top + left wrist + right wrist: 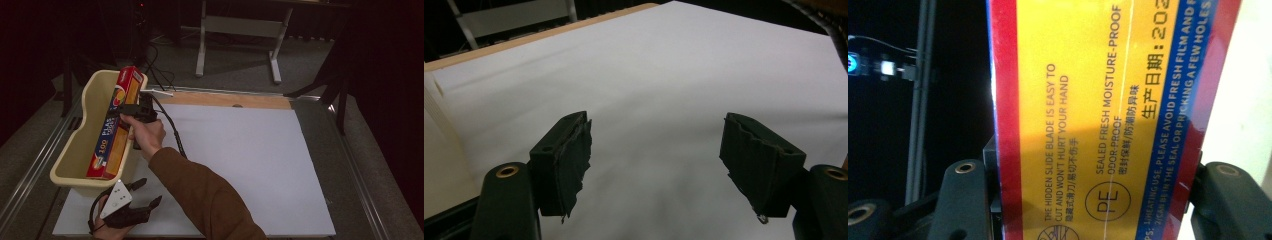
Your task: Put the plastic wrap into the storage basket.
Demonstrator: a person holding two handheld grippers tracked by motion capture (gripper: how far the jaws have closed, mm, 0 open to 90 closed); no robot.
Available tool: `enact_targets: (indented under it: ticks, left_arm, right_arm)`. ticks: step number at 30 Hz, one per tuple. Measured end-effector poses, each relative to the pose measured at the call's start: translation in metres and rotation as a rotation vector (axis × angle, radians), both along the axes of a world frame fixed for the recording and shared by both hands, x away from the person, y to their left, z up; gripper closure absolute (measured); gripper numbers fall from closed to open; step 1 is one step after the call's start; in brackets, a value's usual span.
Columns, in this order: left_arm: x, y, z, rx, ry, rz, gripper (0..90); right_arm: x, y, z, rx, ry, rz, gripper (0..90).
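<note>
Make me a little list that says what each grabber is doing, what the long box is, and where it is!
Long box: red and yellow box of plastic wrap
Where it is: lying lengthwise in the cream tub, far end poking over the rim
Right gripper: shut on the box, one finger on each side
Left gripper: open, holding nothing, low over the white mat
Tub's place: left edge of the mat

Dim lab: white-sheeted table point(240, 165), black drapes point(385, 75), desk frame point(240, 30).
</note>
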State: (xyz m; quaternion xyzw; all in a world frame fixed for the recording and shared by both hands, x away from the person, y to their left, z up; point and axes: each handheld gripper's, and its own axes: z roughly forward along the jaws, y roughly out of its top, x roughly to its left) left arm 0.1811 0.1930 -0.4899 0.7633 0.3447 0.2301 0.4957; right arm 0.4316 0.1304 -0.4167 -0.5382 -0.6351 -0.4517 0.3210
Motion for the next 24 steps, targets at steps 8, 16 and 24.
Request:
enact_targets:
  ticks: [8, 16, 24]
  left_arm:
    - [-0.0003, -0.0013, -0.0004, 0.011, -0.001, -0.006, 29.2]
    - [-0.0006, -0.004, -0.0011, 0.032, 0.0, -0.014, 29.7]
    - [-0.0008, -0.0017, -0.0006, 0.02, -0.001, -0.001, 29.2]
  right_arm:
    - [0.003, 0.0015, -0.003, -0.051, 0.038, -0.003, 40.1]
    - [0.0012, 0.0052, -0.0011, -0.181, 0.03, -0.016, 38.3]
    - [-0.0002, 0.0075, 0.0008, -0.199, 0.012, -0.008, 36.8]
